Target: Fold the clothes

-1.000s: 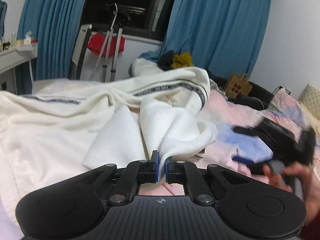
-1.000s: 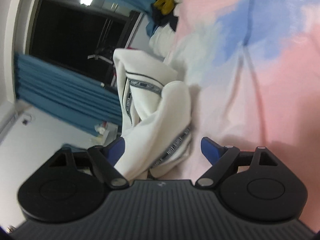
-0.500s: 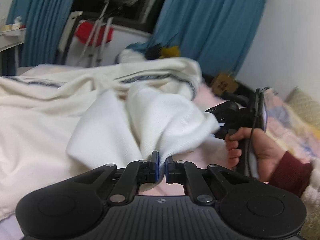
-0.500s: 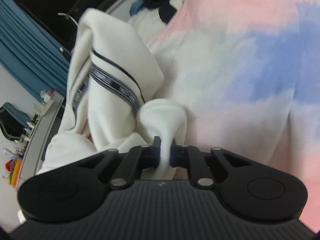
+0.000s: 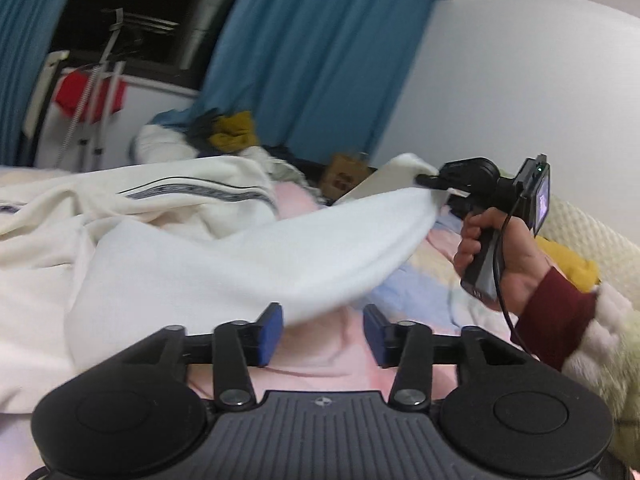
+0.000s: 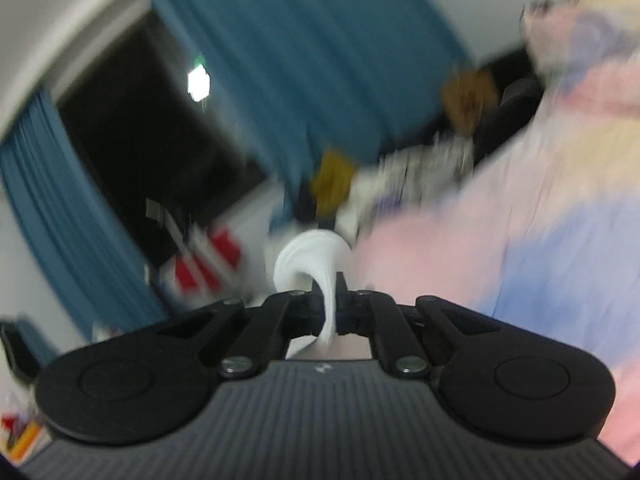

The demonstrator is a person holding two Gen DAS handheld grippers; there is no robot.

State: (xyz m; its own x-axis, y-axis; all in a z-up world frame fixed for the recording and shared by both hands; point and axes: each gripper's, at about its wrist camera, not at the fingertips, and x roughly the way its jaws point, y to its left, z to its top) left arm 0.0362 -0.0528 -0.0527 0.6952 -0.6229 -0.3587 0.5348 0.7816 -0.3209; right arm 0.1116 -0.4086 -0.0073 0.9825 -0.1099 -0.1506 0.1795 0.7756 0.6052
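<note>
Dim indoor light, fisheye-warped edges, right wrist view motion-blurred.

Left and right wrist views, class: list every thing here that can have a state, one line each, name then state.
left gripper: open, holding nothing, white cloth just above its pads.
right gripper: shut on the white garment.
white garment: unfolded; one end lifted and pulled taut off the bed, the rest lying rumpled.
curtains: drawn apart, dark window showing.
right hand: wrapped round the gripper handle.
</note>
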